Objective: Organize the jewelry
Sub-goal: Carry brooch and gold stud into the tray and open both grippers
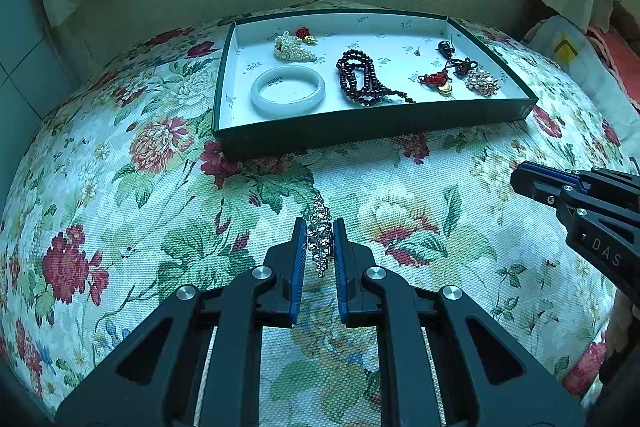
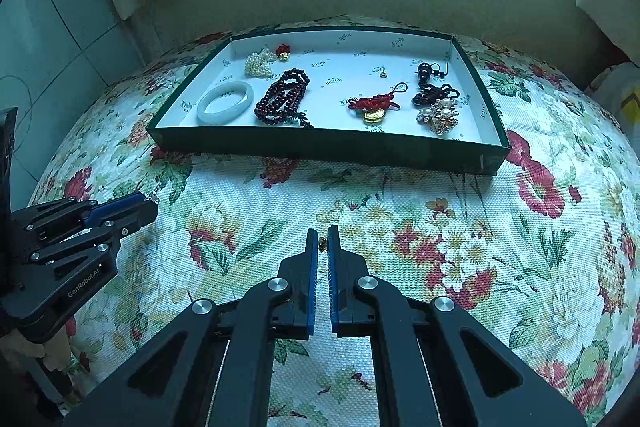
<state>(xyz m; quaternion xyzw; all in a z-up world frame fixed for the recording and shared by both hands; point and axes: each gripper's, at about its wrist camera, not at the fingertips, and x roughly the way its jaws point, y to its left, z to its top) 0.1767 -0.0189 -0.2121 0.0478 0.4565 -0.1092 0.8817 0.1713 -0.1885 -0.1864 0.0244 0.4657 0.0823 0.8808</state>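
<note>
1. The left gripper [image 1: 320, 227] was clamped on a silver rhinestone piece [image 1: 320, 239], its blue pads pressing it from both sides above the floral tabletop [image 1: 160, 187]
2. The right gripper [image 2: 322, 239] was closed on a tiny gold-coloured item [image 2: 321, 245] pinched near its tips; what the item was could not be told
3. In the left wrist view the right gripper showed at 3 o'clock; in the right wrist view the left gripper showed at 9 o'clock
4. A dark green tray [image 1: 360, 131] with a white lining lay at 12 o'clock from both grippers, well apart from them
5. Inside it lay a pale jade bangle [image 1: 288, 90], a pearl cluster [image 1: 292, 47] at the bangle's 12 o'clock, and dark red beads [image 1: 360, 79] at its 3 o'clock
6. Toward the tray's right end sat a red knot charm [image 1: 436, 81] and a pearl brooch [image 1: 482, 82], close together
</note>
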